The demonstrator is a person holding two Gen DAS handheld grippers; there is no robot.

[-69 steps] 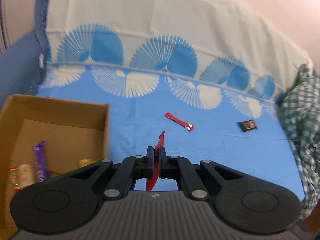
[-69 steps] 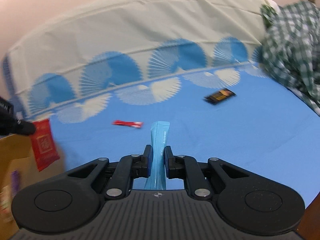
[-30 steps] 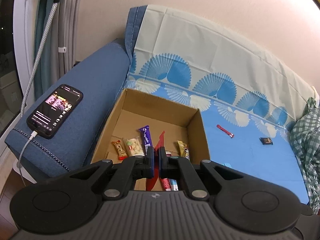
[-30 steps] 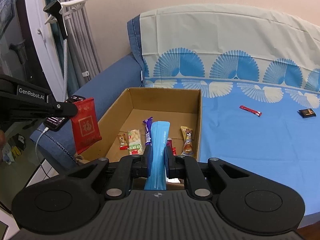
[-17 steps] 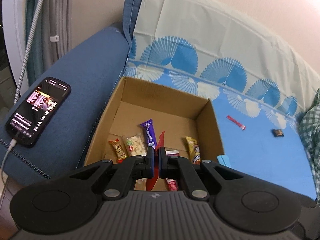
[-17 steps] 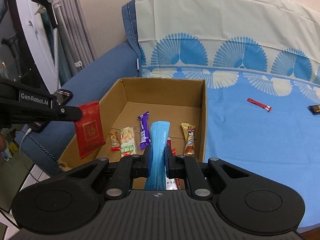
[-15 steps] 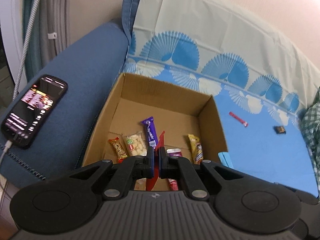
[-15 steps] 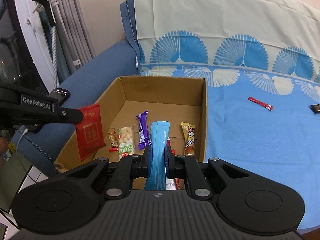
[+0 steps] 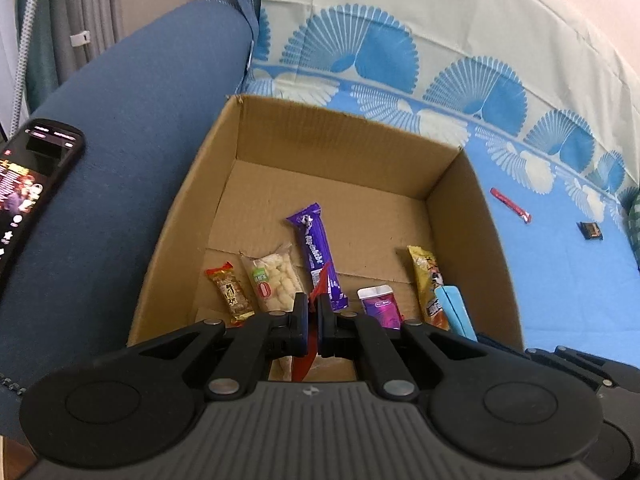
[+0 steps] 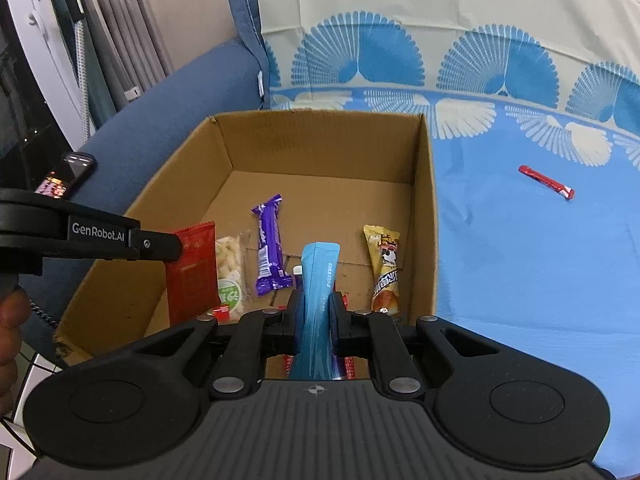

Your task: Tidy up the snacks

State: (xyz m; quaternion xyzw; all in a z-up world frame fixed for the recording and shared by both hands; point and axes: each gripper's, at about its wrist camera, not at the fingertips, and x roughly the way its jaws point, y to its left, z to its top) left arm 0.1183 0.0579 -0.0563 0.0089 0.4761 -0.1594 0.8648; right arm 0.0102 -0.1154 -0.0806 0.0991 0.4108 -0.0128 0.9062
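Blue patterned sofa cover (image 10: pixel 520 264) carries the open brown cardboard box (image 10: pixel 425 200); above it your left gripper (image 9: pixel 313 312) jaws clamp a flat red packet (image 10: pixel 192 272), your right gripper (image 10: pixel 316 312) jaws a light-blue pouch (image 10: pixel 318 280).

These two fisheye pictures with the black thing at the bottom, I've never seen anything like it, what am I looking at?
A person holds hand-held tongs in each hand, each carrying a camera that looks along its fingers. One picture is from the left tongs, shut on a red packet; the other from the right tongs, shut on a light blue pouch. Both hang over a cardboard box on a sofa with a blue cover. In the box lie snacks, among them a purple bar. A thin red stick lies out on the cover, and a phone rests on the armrest.
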